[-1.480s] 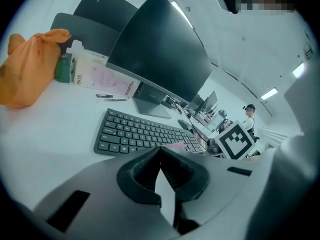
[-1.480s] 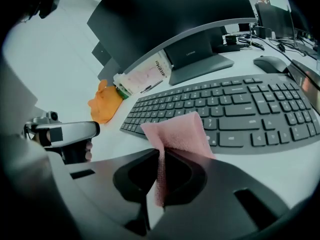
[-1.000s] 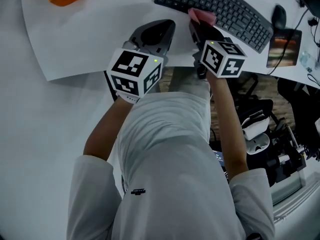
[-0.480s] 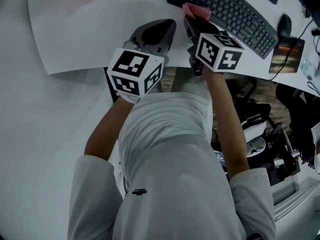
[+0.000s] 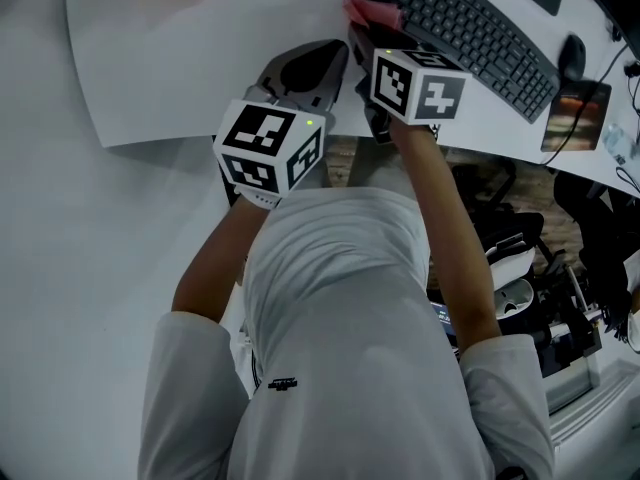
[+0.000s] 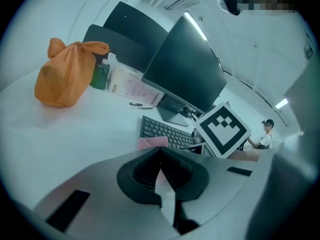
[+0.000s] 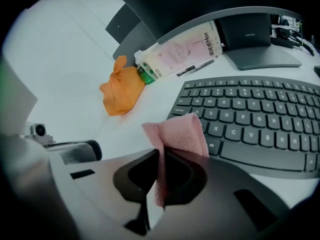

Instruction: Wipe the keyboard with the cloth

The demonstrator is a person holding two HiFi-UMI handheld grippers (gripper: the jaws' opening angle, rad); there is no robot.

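Note:
A black keyboard [image 5: 470, 28] lies on the white desk at the upper right of the head view; it also fills the right of the right gripper view [image 7: 255, 121]. My right gripper [image 7: 160, 156] is shut on a folded pink cloth [image 7: 180, 134], whose free end rests at the keyboard's near left corner. In the head view the pink cloth [image 5: 372, 13] pokes out ahead of the right gripper [image 5: 365, 33]. My left gripper [image 5: 315, 63] hovers over the desk beside it, jaws shut with nothing between them; the left gripper view shows the pink cloth [image 6: 152, 143] and the keyboard [image 6: 162, 131] beyond.
An orange bag [image 7: 121, 91] sits at the desk's far left, next to a green bottle [image 6: 100, 75] and a tissue pack [image 7: 180, 51]. A monitor stand [image 7: 255, 46] is behind the keyboard, a mouse [image 5: 572, 56] to its right. The desk edge [image 5: 200, 133] runs under both grippers.
My right gripper has slid the pink cloth leftward along the keyboard's near edge to its left corner. The left gripper has stayed in place.

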